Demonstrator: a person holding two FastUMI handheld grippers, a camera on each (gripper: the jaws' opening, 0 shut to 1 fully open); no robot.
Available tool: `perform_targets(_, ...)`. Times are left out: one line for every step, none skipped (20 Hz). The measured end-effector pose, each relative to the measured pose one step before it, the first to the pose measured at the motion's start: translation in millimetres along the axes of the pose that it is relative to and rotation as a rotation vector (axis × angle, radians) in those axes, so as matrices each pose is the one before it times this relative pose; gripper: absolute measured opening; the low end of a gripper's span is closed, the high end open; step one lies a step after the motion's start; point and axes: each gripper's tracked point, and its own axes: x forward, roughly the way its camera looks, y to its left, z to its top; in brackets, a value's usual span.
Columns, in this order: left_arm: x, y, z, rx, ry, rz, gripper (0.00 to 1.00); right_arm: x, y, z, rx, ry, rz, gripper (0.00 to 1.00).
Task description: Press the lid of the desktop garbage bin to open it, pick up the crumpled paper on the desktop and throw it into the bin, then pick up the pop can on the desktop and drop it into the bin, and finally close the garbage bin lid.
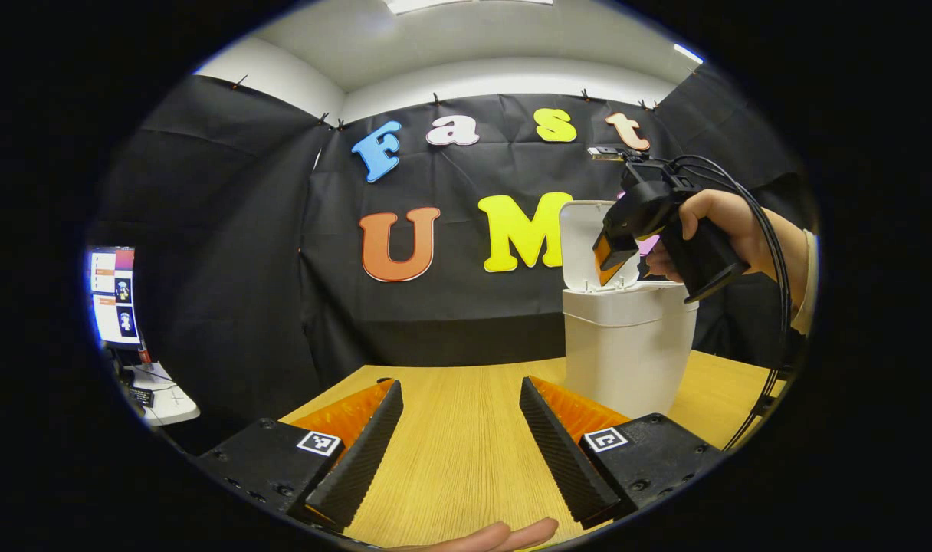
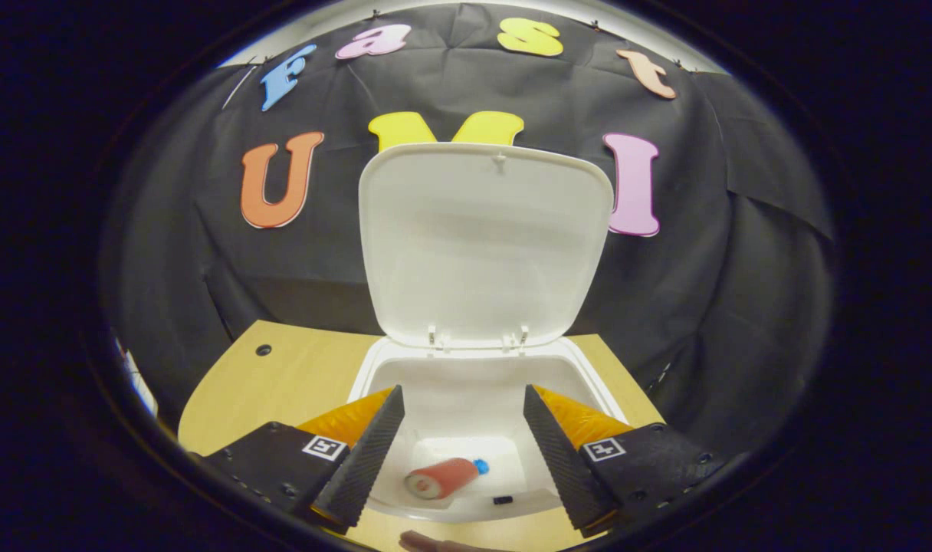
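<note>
In my left gripper view the garbage bin [image 1: 627, 349] stands on the table [image 1: 458, 445] at centre right, its lid [image 1: 585, 241] raised at its upper left, with my right gripper [image 1: 615, 261] held by a hand [image 1: 730, 226] just above its opening and a monitor [image 1: 113, 295] at the far left edge. In my right gripper view I look down into the bin [image 2: 474, 399] at lower centre, the lid [image 2: 485, 241] upright behind the opening. The pop can [image 2: 444, 477] lies on its side at the bin's bottom, between my spread fingers [image 2: 362, 456] low in the frame.
</note>
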Motion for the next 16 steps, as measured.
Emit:
perform_targets(-1.19,4.68,0.59,-0.00155,-0.00115,0.01777,0.99,-2.46,-1.95,3.18,0.00694,-0.0141,-0.00919,0.96)
perform_targets(-1.63,5.45,-0.19,0.00415,0.00683,0.02002,0.99,-4.87,-1.24,4.25,0.00578,-0.01762,0.00252,0.96)
perform_targets(-1.5,3.67,0.85,0.00515,-0.00053,0.01243,0.99,-6.33,-1.31,7.78,0.01213,-0.02484,0.01082,0.98)
perform_targets(-1.86,-0.28,2.66,-0.00187,-0.00838,0.00215,0.99,-7.32,-3.43,9.67,0.01441,-0.0267,0.01043,0.95)
perform_targets(-0.9,-3.37,2.69,-0.00842,-0.00841,-0.01128,0.99,-5.31,-2.29,10.99,0.01818,-0.02977,0.01337,0.95)
perform_targets(-0.28,-4.75,0.93,-0.00766,-0.00418,-0.01663,0.99,-3.0,0.6,11.71,0.0157,-0.03146,0.02239,0.95)
perform_targets(-6.4,4.41,2.66,-0.00385,0.00071,-0.01313,0.99,-3.17,0.85,13.63,0.0142,-0.03256,0.02219,0.95)
perform_targets(1.04,-1.69,-1.59,0.00027,0.00158,-0.00701,0.99,-1.47,1.11,14.81,0.00668,-0.03821,0.02297,0.95)
perform_targets(-0.07,-2.33,-1.23,0.00347,0.00318,-0.00675,0.99,-0.52,1.83,13.97,-0.00428,-0.04357,0.02173,0.95)
perform_targets(2.4,-0.89,-3.47,0.0027,0.00815,-0.00642,0.99,-0.45,0.76,15.03,-0.01176,-0.04714,0.01094,0.95)
perform_targets(2.36,-0.82,-2.96,-0.00389,0.01273,-0.00035,0.99,0.31,1.2,13.77,-0.01093,-0.04744,0.01125,0.96)
perform_targets(0.74,-0.45,-5.37,-0.00432,0.01909,-0.00259,0.99,1.74,2.4,11.74,-0.00998,-0.04377,0.01097,0.96)
perform_targets(0.47,-2.33,-0.94,-0.00681,0.00731,-0.00306,0.99,2.55,4.34,9.84,-0.01745,-0.03535,0.00919,0.96)
perform_targets(1.17,0.72,-1.54,-0.00388,0.00824,-0.00114,0.99,4.85,1.33,10.28,-0.01915,-0.03036,-0.00378,0.95)
perform_targets(0.39,2.64,-1.27,-0.00626,0.00711,0.00518,0.99,6.19,1.13,7.93,-0.01622,-0.0253,-0.00374,0.96)
perform_targets(0.8,2.92,0.61,-0.00681,-0.00018,0.00711,0.99,7.17,3.67,7.73,-0.01051,-0.02081,-0.00169,0.96)
